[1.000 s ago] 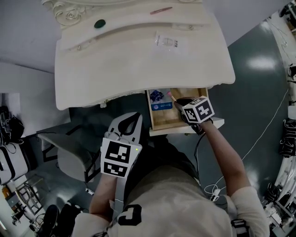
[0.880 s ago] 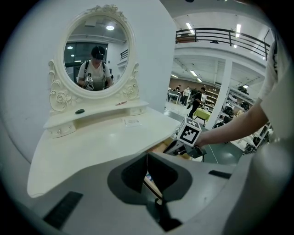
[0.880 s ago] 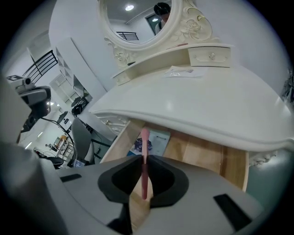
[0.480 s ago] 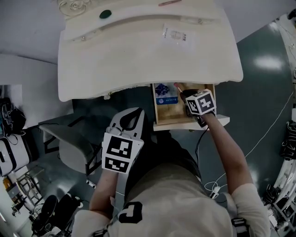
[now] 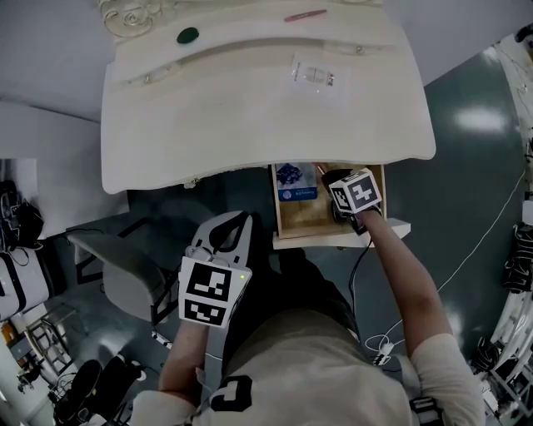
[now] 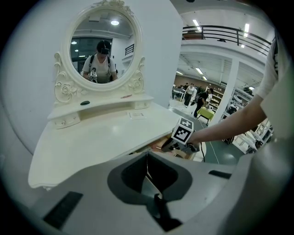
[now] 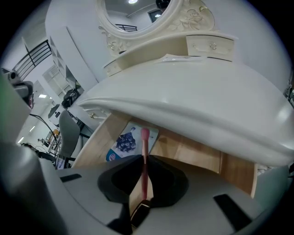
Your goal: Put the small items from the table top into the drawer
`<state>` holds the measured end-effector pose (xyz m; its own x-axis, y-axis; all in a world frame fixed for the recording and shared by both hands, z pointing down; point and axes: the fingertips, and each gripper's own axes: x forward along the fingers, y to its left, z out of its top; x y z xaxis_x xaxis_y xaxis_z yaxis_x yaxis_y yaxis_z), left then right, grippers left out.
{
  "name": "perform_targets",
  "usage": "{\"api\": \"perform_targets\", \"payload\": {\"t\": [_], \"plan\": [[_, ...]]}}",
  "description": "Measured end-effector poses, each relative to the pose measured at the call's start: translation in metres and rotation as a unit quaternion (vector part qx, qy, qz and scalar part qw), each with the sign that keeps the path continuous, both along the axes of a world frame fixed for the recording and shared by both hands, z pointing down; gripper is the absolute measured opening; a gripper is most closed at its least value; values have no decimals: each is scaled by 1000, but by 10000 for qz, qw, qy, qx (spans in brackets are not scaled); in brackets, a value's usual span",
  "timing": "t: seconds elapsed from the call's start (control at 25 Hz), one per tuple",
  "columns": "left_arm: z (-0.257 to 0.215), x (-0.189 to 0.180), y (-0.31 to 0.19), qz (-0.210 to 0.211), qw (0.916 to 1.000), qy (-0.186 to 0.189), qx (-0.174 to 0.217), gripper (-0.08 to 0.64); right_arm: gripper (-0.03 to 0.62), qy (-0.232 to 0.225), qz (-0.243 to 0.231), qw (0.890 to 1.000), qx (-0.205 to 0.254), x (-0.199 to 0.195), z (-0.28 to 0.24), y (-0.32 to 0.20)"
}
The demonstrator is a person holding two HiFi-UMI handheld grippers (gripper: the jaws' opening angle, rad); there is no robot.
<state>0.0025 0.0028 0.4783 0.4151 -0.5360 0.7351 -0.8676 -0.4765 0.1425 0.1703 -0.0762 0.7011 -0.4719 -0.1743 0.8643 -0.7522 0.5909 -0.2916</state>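
Note:
My right gripper reaches into the open wooden drawer under the white dressing table. It is shut on a thin pink stick, whose rounded tip points at the drawer's back. A blue printed packet lies flat in the drawer's left part. On the table top lie a clear packet, a round green item and a pink pen-like item. My left gripper hangs below the table's front edge, left of the drawer, shut with nothing in it.
An oval mirror in a carved frame stands at the table's back, with small drawers on its shelf. A grey chair stands at lower left. Cables trail over the floor at right.
My right gripper has sunk lower into the drawer with the pink stick still in its grip. The left gripper has stayed about where it was.

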Motion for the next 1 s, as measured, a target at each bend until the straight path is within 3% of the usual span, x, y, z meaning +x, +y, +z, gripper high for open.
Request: {"api": "perform_targets", "payload": {"t": [0.68, 1.0], "plan": [[29, -11, 5, -322, 9992, 176, -156, 57, 61, 64, 540, 9985, -98, -10, 28, -10], [36, -25, 13, -437, 9986, 159, -235, 57, 60, 92, 579, 9983, 21, -18, 38, -17]]}}
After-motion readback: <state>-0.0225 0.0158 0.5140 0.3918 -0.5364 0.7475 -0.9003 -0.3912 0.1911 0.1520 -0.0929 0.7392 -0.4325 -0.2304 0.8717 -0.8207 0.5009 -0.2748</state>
